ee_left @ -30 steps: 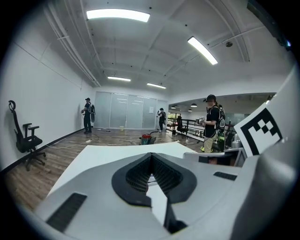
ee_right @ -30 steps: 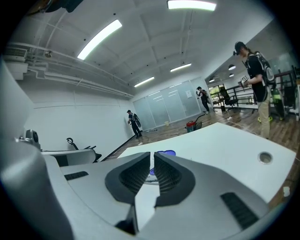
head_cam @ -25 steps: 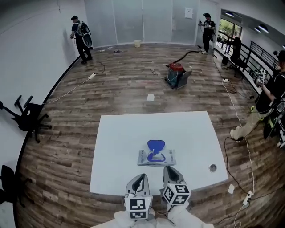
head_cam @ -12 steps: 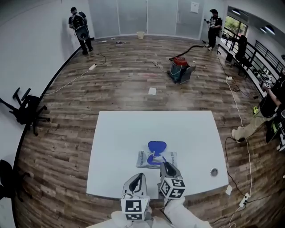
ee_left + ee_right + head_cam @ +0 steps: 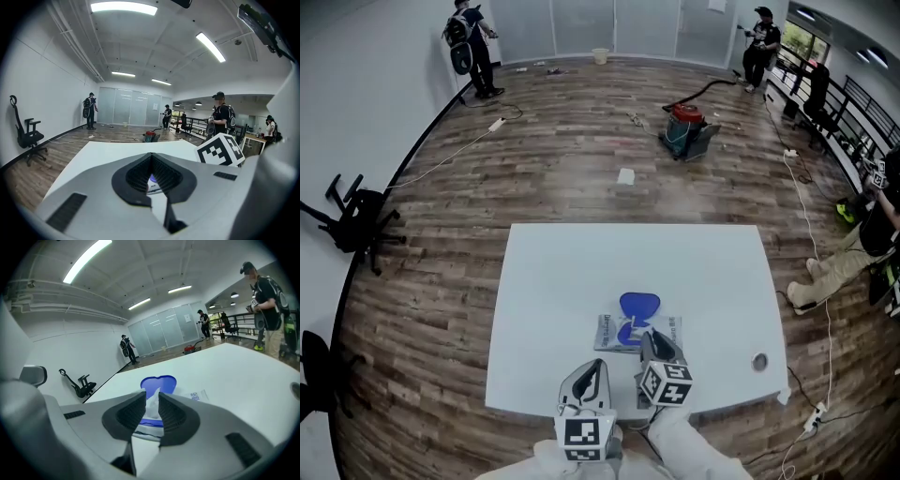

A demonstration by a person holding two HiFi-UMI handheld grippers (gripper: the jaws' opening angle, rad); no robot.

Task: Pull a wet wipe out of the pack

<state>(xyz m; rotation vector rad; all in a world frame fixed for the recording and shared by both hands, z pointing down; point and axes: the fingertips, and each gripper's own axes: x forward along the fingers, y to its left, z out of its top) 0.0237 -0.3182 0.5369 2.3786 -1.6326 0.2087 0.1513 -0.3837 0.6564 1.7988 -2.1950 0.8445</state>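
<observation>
- My right gripper has its two dark ribbed jaws drawn in close on the crumpled white wet wipe tuft. The tuft fills the narrow gap between them, so I judge it gripped.
- The wipe stands up from the opening of the flat, soft, pale-printed wipe pack. The pack lies on the white rectangular table, toward its near edge, with its blue heart-shaped plastic lid flipped open on the far side.
- The step in hand is the pull itself. I think it wants a steady draw straight up and slightly toward me, away from the open lid, so the sheet feeds through the slot without tearing.
- The pack looks light and nothing pins it down, so it may well lift with the wipe. Pressing its near left edge down first would probably help.
- My grip seems to sit on the upper part of the tuft. If it starts to slip, I would bite lower before pulling harder.
- My right arm reaches forward over the table's near edge, the gripper tilted down, its jaws pointing away from me onto the pack's middle.
- My left gripper has its jaw tips together on nothing. It hangs just left of the right one, over the near table edge, short of the pack and not touching it.
</observation>
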